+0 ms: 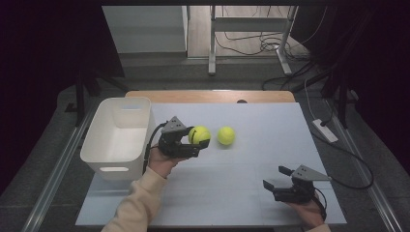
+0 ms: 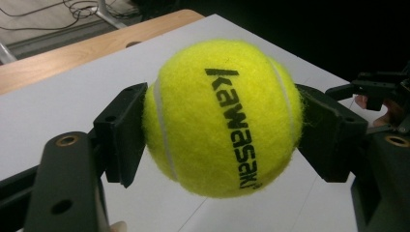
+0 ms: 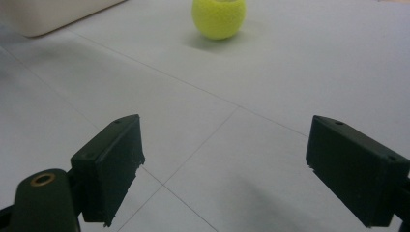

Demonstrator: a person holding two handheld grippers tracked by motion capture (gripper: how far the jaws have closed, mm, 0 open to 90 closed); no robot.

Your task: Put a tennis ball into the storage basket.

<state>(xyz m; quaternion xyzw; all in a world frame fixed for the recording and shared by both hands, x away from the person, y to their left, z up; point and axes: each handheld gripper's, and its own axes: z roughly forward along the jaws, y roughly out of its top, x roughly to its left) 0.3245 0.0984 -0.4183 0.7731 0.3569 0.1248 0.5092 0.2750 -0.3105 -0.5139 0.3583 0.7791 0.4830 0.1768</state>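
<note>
A white table surface [image 1: 251,193], marked by thin seam lines, covers most of a wooden tabletop [image 1: 212,96] whose bare edge shows along the far side. Beyond that edge stand the metal legs of another desk [image 1: 212,43], with a tangle of dark cables [image 1: 263,46] on the pale floor between them, and a white panel [image 1: 145,29] stands to their left. On the grey floor to the right of the table lies a white power strip [image 1: 325,129] with a cable running from it, and metal rails [image 1: 58,169] run along both sides of the table.
</note>
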